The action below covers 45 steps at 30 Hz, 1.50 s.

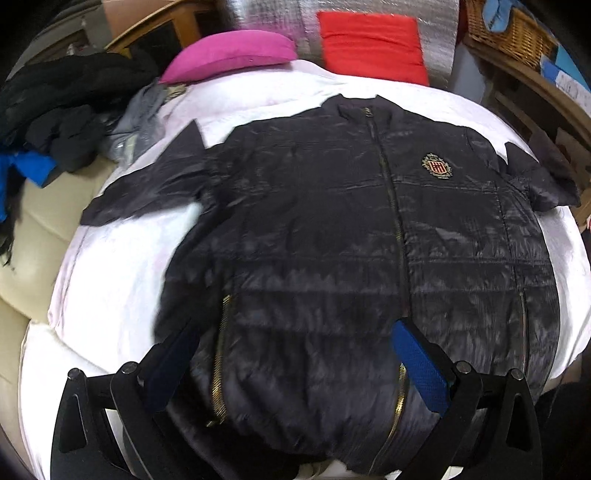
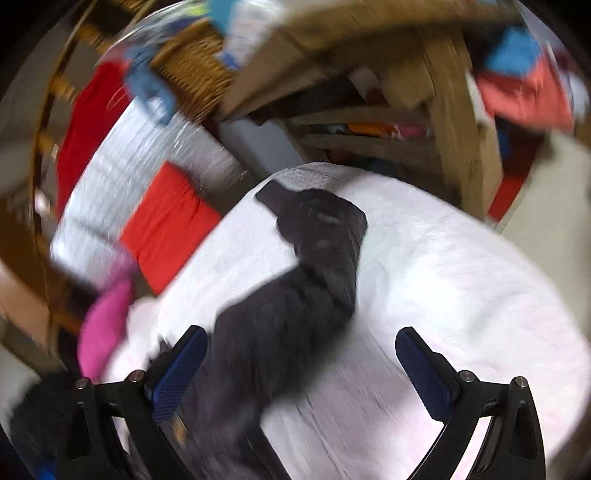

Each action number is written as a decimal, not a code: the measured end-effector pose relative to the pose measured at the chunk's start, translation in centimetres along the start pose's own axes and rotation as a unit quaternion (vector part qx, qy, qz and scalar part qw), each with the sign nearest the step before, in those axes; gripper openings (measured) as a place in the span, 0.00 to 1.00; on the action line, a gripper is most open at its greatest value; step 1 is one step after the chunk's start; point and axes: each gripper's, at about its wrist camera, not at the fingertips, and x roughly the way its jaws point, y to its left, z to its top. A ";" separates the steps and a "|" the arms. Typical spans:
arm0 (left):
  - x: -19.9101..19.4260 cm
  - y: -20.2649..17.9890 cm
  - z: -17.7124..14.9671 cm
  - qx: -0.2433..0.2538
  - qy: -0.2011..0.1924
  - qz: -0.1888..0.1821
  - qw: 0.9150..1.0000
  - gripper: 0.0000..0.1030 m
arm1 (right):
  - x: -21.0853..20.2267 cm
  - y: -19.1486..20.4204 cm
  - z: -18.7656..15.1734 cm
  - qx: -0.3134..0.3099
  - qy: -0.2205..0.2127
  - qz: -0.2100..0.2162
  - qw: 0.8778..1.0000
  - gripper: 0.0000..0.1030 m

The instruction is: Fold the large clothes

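Left gripper (image 1: 295,354): it hung over the jacket's hem at the near edge of the bed, jaws wide apart and holding nothing; I took it to be lining up with the body before any fold.

Right gripper (image 2: 301,365): also spread wide and empty, low over a sleeve (image 2: 295,288) near the bed's right edge. The right wrist view was badly smeared, so whether a finger touched cloth I could not tell.

Jacket (image 1: 332,229): a dark padded one, laid front up and zipped on the bed (image 1: 110,280), hem toward the near edge, collar toward the far edge, both sleeves thrown out sideways. No fold looked made yet; spread flat like that, it seemed ready for the sleeves to come in first.

Crest (image 1: 437,166): a gold badge on the chest, which showed the front was uppermost.

Clothes pile (image 1: 66,110): dark garments heaped off the bed's far left corner, probably waiting their turn.

Cushions: a pink one (image 1: 229,55) and a red one (image 1: 373,44) sat at the far edge, clear of the jacket.

Basket (image 1: 513,29): wicker, on wooden shelving past the far right corner.
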 end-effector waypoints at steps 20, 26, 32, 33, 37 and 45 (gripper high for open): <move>0.7 -2.9 4.0 0.033 -0.037 -0.005 0.999 1.00 | 7.2 3.7 2.7 -0.064 0.007 -0.042 0.997 0.18; -1.9 1.5 3.3 -0.013 -0.061 0.010 0.998 1.00 | 2.7 13.4 -4.0 -0.151 0.022 0.077 0.985 0.18; -3.0 6.2 2.4 -0.052 -0.081 0.041 0.995 1.00 | 2.8 21.0 -14.3 -0.223 0.112 0.174 0.953 0.18; -2.8 6.8 2.5 -0.056 -0.082 0.045 0.994 1.00 | 3.3 21.7 -16.0 -0.231 0.128 0.178 0.948 0.20; -1.2 8.4 3.2 -0.070 -0.068 0.029 0.995 1.00 | 5.8 23.6 -22.3 -0.253 0.223 0.190 0.922 0.25; 3.4 9.0 5.8 -0.108 -0.019 -0.025 0.994 1.00 | 3.4 23.6 -25.1 -0.318 0.269 0.199 0.887 0.30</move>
